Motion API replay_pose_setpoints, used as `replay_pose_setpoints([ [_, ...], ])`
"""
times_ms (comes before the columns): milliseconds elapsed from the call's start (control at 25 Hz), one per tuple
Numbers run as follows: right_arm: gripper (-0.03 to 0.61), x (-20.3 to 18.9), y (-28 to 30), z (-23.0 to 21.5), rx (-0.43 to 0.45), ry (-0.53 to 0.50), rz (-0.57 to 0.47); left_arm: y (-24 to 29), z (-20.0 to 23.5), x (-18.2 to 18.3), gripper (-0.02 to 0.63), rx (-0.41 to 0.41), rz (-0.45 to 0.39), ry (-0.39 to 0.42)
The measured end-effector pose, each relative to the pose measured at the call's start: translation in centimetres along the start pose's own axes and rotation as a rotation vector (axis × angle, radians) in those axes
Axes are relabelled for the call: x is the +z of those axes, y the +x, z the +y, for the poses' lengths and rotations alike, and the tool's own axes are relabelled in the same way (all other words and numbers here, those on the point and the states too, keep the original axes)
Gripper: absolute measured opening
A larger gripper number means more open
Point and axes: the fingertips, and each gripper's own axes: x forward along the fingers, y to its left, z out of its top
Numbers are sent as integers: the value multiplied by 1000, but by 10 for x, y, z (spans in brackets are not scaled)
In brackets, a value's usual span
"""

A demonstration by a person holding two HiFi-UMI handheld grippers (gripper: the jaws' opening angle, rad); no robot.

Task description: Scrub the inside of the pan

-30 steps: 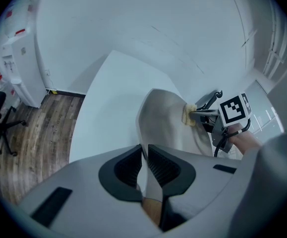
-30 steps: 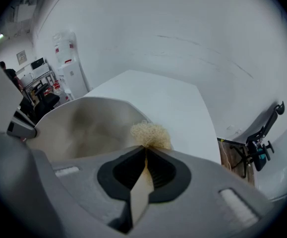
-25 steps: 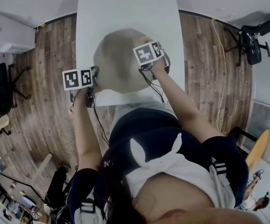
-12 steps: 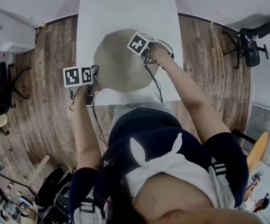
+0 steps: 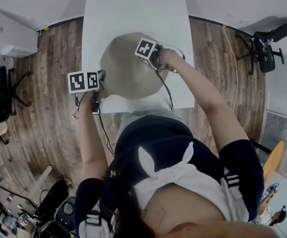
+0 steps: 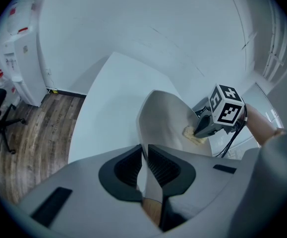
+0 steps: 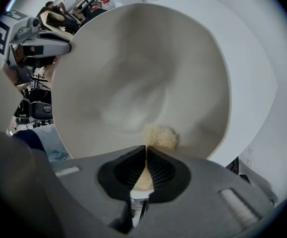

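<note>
A cream pan (image 5: 126, 66) sits at the near end of a white table (image 5: 133, 14). Its handle (image 6: 151, 209) is almost wholly hidden inside the left gripper (image 6: 144, 150), whose jaws are clamped on it at the table's left edge. The pan's long axis thus runs across the table, handle to the person's left and bowl to the right. Above the table's near right part, the right gripper (image 7: 145, 150) pinches a yellow sponge (image 7: 159, 137) against the pan's inner wall, the sponge's rear part buried between the jaws.
</note>
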Motion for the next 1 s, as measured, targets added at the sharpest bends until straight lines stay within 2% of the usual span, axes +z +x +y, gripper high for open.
replay_pose_setpoints([
  [120,8,-4,4,9,59,-17,8,0,0,-1,46,-1,-1,-2],
  [440,8,-10,10,27,145,-72,31,0,1,-1,46,13,-6,9],
  [680,6,-12,12,52,281,-85,23,-2,1,0,46,12,-4,5],
  [1000,6,-11,16,77,401,-111,4,1,1,2,46,11,-5,3],
])
